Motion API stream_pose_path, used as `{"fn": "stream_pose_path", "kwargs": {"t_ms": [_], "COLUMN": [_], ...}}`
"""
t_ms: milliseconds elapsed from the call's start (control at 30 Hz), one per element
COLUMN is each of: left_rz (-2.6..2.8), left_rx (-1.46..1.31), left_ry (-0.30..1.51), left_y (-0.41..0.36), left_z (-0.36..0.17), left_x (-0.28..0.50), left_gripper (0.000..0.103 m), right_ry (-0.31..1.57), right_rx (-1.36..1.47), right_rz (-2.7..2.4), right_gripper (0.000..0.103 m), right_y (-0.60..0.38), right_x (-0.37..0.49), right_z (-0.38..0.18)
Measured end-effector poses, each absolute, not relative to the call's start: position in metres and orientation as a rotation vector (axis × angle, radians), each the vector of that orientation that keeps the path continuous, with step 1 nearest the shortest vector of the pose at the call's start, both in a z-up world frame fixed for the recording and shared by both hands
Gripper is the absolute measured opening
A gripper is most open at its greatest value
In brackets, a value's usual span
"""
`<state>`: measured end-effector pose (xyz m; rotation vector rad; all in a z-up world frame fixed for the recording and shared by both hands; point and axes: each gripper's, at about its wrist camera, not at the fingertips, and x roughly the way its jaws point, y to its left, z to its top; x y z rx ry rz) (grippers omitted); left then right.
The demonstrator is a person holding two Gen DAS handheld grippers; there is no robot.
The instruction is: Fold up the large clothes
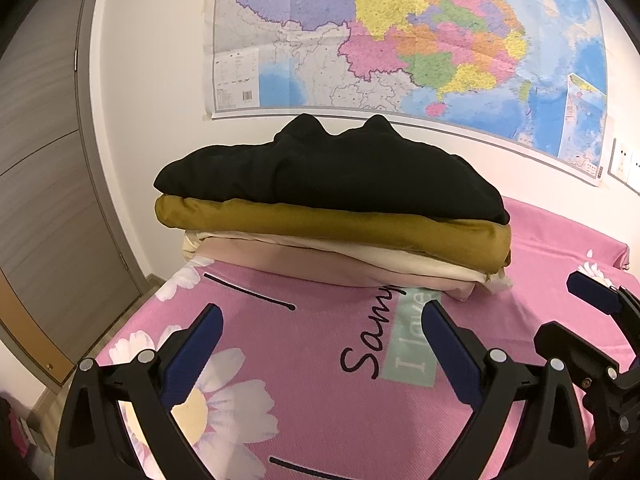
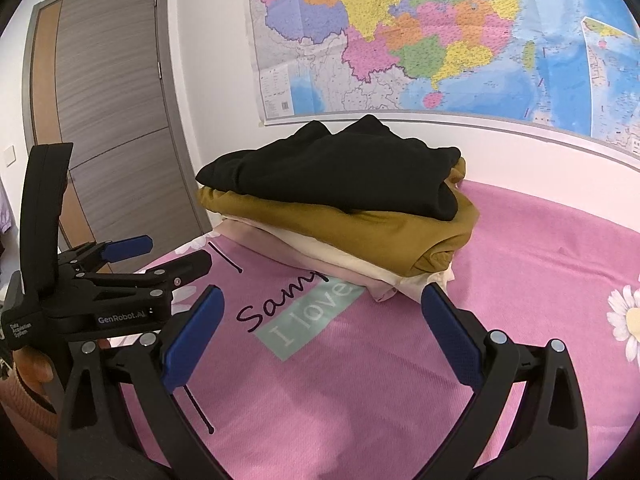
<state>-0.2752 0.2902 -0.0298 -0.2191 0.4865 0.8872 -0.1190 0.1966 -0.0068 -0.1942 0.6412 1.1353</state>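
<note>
A stack of folded clothes sits on the pink bed sheet [image 1: 360, 420] near the wall. A black garment [image 1: 332, 168] [image 2: 340, 168] lies on top, over a mustard one [image 1: 320, 224] [image 2: 360, 232] and pale cream and pink pieces [image 1: 320, 258] [image 2: 320, 258]. My left gripper [image 1: 320, 320] is open above the sheet, short of the stack, holding nothing. My right gripper [image 2: 322, 300] is also open and empty, just short of the stack's near corner. Each gripper shows in the other's view: the right gripper [image 1: 576, 312] at the right edge, the left gripper [image 2: 168, 254] at the left.
A large coloured map [image 1: 400, 32] hangs on the white wall behind the stack. A grey wooden door [image 2: 112, 100] stands to the left, beyond the bed's left edge. Wall sockets [image 1: 624, 164] are at far right. A hand [image 2: 36, 364] holds the left gripper's handle. Bare sheet extends to the right of the stack.
</note>
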Motion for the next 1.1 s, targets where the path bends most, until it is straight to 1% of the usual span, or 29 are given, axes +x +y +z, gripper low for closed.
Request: {"fn": "stream_pose_path", "kwargs": {"t_ms": [1100], "left_rz": [0.878], "left_rx": [-0.222], "left_ry": [0.489], "left_y": [0.2851], "left_z": [-0.0306], "left_x": [-0.2804], "left_gripper": [0.096], "right_ry": [0.649], "right_rx": [-0.187], "right_rz": [1.143], "right_gripper": [0.097], "right_y": [0.1878], "right_x": [-0.1285], "right_z": [-0.0080]}}
